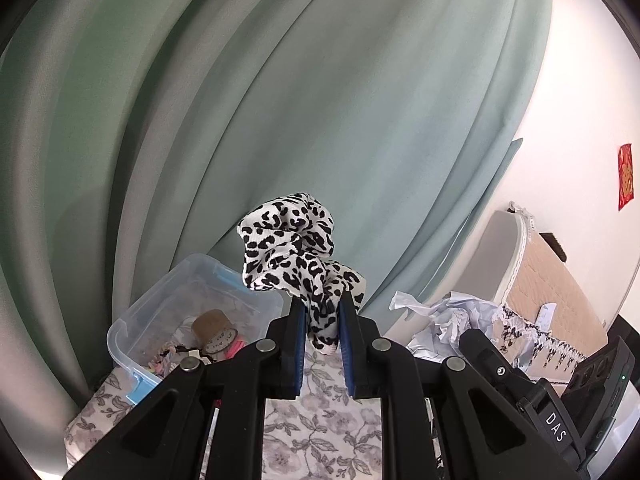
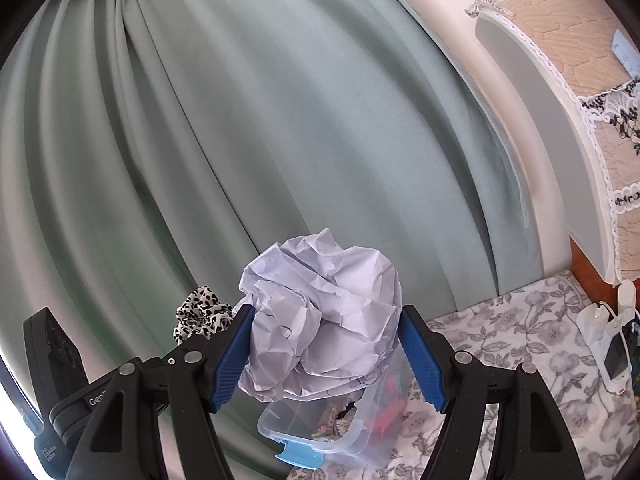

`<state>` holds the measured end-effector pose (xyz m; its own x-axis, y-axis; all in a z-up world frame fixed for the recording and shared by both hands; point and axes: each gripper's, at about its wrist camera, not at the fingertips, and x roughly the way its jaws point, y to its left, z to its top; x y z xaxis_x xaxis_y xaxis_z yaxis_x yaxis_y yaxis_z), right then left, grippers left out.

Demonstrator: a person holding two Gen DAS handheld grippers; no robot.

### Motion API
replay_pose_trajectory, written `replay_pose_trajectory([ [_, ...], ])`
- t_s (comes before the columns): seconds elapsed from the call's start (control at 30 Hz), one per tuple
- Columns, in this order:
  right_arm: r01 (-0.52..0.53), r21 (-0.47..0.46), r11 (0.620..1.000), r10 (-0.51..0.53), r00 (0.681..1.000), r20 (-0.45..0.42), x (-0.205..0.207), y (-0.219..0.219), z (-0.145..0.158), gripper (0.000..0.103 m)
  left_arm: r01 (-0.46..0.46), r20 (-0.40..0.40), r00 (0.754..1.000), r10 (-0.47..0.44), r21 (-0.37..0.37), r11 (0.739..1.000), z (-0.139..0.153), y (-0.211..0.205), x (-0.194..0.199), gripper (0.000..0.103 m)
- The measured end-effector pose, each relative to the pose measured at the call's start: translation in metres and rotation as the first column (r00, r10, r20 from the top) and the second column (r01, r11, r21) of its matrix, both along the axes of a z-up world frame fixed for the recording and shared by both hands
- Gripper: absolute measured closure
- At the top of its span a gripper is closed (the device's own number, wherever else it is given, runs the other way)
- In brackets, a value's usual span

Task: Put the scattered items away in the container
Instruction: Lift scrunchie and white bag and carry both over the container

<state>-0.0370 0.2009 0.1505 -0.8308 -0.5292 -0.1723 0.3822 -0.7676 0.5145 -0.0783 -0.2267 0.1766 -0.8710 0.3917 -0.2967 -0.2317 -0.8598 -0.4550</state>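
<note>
The clear plastic container (image 1: 192, 308) with light blue latches sits on a grey floral tablecloth (image 1: 320, 432), close against the green curtain (image 1: 280, 120) behind it, and it serves as the fixed mark for everything else. In the left wrist view, the left gripper (image 1: 323, 320) hangs to the right of the container and above the cloth, its blue-padded fingers (image 1: 298, 344) drawn narrow and pinching a black-and-white leopard-print scrunchie (image 1: 292, 248); the loose bulk of the scrunchie billows up above the fingertips, higher than the container's rim. Inside the container lie a brown roll of tape (image 1: 212, 326), something pink, and a few small hair ties, though these are too small and crowded to sort out with confidence. In the right wrist view, the right gripper (image 2: 326, 344) is raised above the container, its fingers (image 2: 420, 364) spread wide around a large ball of crumpled white paper (image 2: 320, 320), with both pads pressing the sides of the ball. The container shows beneath and behind the paper, partly hidden by it, with one blue latch (image 2: 298, 456) facing the camera. The same paper ball appears in the left view to the right of the container, past the left gripper. Farther right of the container, a beige quilted cover with lace trim (image 2: 592, 80) drapes over a pale appliance.
</note>
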Motion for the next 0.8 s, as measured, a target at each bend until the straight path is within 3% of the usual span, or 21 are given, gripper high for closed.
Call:
replay_pose_trajectory([
  [0.37, -0.056, 0.063, 0.996, 0.057, 0.998, -0.012, -0.008, -0.038, -0.006, 0.028, -0.049, 0.039, 0.998, 0.047, 0.050, 0.998, -0.017, -0.026, -0.009, 0.087],
  [0.8, -0.130, 0.142, 0.981, 0.120, 0.990, 0.076, -0.045, -0.083, -0.037, 0.028, -0.129, 0.138, 0.984, 0.115, 0.097, 0.987, -0.056, -0.062, -0.033, 0.087],
])
